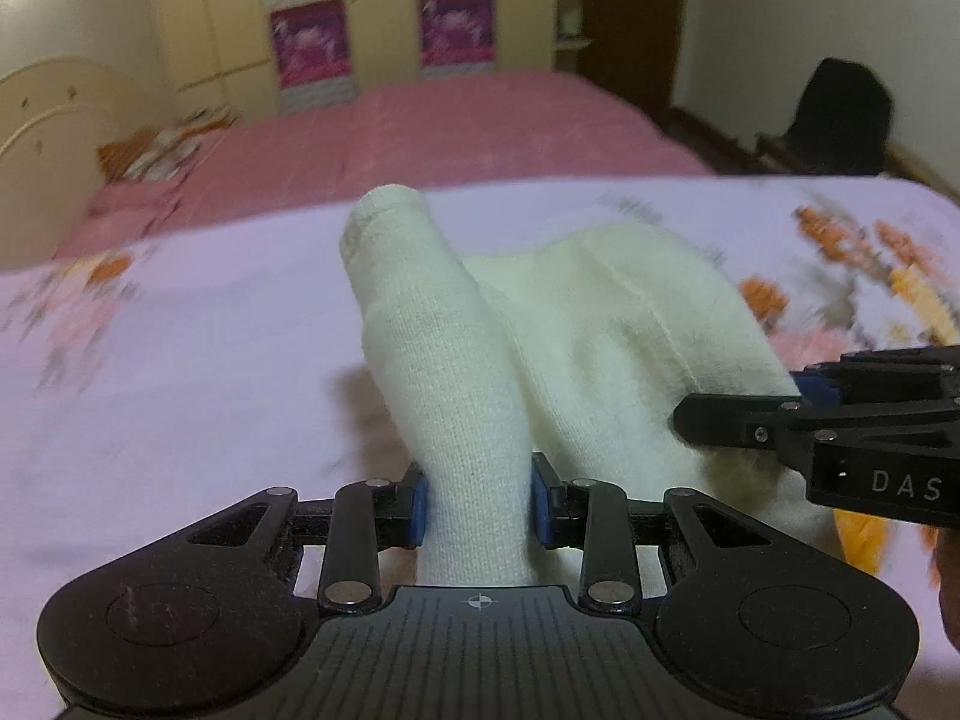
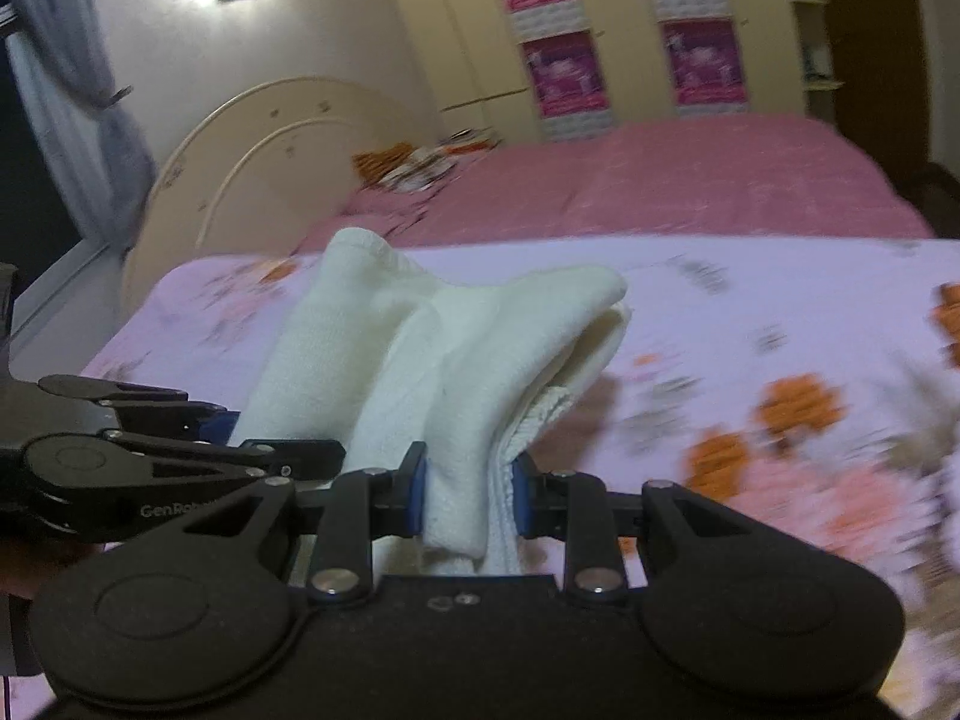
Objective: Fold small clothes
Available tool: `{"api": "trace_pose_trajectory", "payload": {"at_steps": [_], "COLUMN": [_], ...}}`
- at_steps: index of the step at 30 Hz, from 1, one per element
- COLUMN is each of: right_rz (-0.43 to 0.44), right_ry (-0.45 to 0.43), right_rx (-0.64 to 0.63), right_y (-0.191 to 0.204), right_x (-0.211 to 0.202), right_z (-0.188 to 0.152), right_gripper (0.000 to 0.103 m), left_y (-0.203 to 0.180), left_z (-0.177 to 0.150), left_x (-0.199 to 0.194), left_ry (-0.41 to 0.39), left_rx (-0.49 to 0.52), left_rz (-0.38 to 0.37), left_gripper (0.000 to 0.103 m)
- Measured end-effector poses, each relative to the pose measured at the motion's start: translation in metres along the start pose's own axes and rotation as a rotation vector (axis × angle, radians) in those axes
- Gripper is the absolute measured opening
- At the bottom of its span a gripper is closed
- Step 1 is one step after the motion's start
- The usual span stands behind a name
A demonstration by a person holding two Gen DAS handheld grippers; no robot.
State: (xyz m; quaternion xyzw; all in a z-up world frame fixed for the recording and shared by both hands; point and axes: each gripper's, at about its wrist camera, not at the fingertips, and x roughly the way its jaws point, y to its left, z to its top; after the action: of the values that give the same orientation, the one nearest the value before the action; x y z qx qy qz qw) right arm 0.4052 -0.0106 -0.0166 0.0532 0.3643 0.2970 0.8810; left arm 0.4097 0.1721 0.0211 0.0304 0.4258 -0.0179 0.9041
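A cream-white knitted sock point(image 1: 480, 360) is held up above the floral sheet by both grippers. My left gripper point(image 1: 478, 501) is shut on one end of the sock, whose tube rises away from the jaws. My right gripper point(image 2: 469, 495) is shut on the other end of the sock point(image 2: 468, 348), which bunches and folds ahead of it. The right gripper also shows at the right of the left wrist view point(image 1: 798, 396). The left gripper shows at the left of the right wrist view point(image 2: 240, 444). The two grippers are close together, side by side.
A lilac sheet with orange and pink flowers point(image 1: 180, 360) covers the near surface. Behind it lies a bed with a pink cover point(image 2: 660, 180) and a cream headboard point(image 2: 252, 168). Wardrobes with purple posters point(image 2: 570, 60) stand at the back. A dark object point(image 1: 840, 120) sits at the far right.
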Motion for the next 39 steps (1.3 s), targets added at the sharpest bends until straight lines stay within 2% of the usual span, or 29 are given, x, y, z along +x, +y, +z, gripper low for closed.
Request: {"api": "trace_pose_trajectory", "payload": {"at_steps": [5,7,9,11,15,20,23,27,30,31,32,33,34,36,39], "right_rz": [0.038,0.027,0.015,0.029,0.052,0.103,0.110,0.087,0.084,0.090,0.090,0.084,0.096,0.152,0.218], "right_ry": [0.051,0.080,0.107,0.112,0.120,0.152,0.159,0.151,0.150,0.144,0.118,0.077,0.043,0.083,0.158], "right_rx": [-0.021,0.003,0.042,0.078,0.123,0.189,0.216,0.177,0.173,0.191,0.210,0.231,0.252,0.307,0.405], "right_y": [0.029,0.023,0.011,-0.001,-0.011,-0.017,-0.018,-0.008,-0.009,-0.011,-0.015,-0.020,-0.026,-0.038,-0.054], "right_x": [0.026,0.033,0.042,0.046,0.049,0.049,0.051,0.049,0.049,0.045,0.037,0.029,0.025,0.035,0.061], "right_z": [-0.015,-0.021,-0.024,-0.026,-0.024,-0.029,-0.031,-0.030,-0.030,-0.027,-0.024,-0.020,-0.016,-0.008,-0.001], "right_gripper": [0.026,0.026,0.027,0.027,0.030,0.032,0.031,0.030,0.033,0.039,0.049,0.077,0.080,0.068,0.063], "left_y": [0.021,0.024,0.027,0.027,0.037,0.055,0.060,0.038,0.035,0.037,0.041,0.046,0.053,0.066,0.083], "left_z": [-0.032,-0.040,-0.045,-0.050,-0.058,-0.070,-0.072,-0.061,-0.053,-0.052,-0.051,-0.050,-0.048,-0.044,-0.047], "left_x": [0.010,0.014,0.017,0.019,0.022,0.026,0.029,0.027,0.015,0.006,0.000,-0.001,0.003,0.012,0.029], "left_ry": [0.058,0.038,0.010,-0.010,-0.029,-0.033,-0.025,-0.023,-0.043,-0.094,-0.129,-0.144,-0.138,-0.139,-0.151], "left_rx": [-0.060,-0.087,-0.106,-0.104,-0.162,-0.289,-0.349,-0.220,-0.196,-0.195,-0.206,-0.237,-0.276,-0.360,-0.484], "left_rz": [-0.009,0.000,0.029,0.061,0.032,-0.038,-0.088,0.003,0.060,0.074,0.061,0.045,0.036,0.007,-0.035], "left_gripper": [0.035,0.042,0.064,0.071,0.072,0.072,0.060,0.063,0.068,0.070,0.076,0.077,0.077,0.077,0.076]}}
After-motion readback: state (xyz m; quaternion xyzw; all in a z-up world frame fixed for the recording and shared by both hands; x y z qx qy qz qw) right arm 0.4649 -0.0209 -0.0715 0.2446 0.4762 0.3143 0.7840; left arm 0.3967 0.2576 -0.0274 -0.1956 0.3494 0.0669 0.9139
